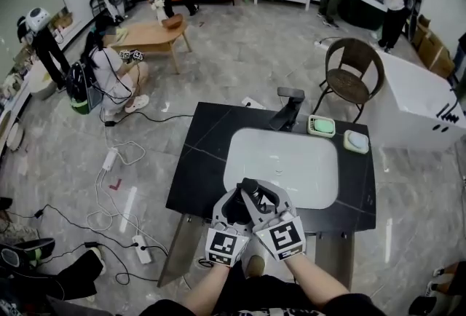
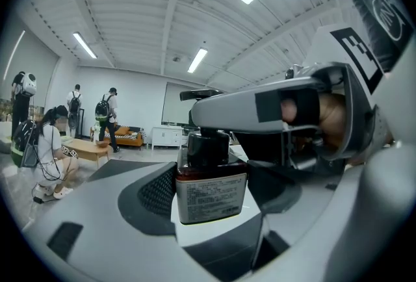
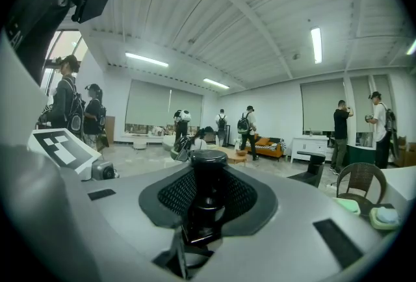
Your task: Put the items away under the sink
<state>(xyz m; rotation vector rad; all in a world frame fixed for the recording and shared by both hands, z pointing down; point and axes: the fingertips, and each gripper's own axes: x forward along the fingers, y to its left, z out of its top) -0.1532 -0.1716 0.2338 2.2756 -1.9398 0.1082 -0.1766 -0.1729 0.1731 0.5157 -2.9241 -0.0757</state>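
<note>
In the left gripper view my left gripper [image 2: 212,187] is shut on a small brown bottle [image 2: 210,199] with a black cap and a white label, held upright. The right gripper view shows my right gripper [image 3: 208,201] shut on a dark black-capped bottle [image 3: 208,173]; only its cap and neck show. From the head view the left gripper [image 1: 234,207] and right gripper [image 1: 261,199] are close together, tips almost touching, above the front edge of the white sink basin [image 1: 291,162] in the black counter [image 1: 204,154]. Both bottles are hidden there.
A black faucet [image 1: 288,109] stands behind the basin, with two soap dishes [image 1: 321,125] to its right. A brown chair [image 1: 354,70] and a white cabinet [image 1: 415,100] stand beyond. Cables and a power strip [image 1: 140,249] lie on the floor at left. Several people are across the room.
</note>
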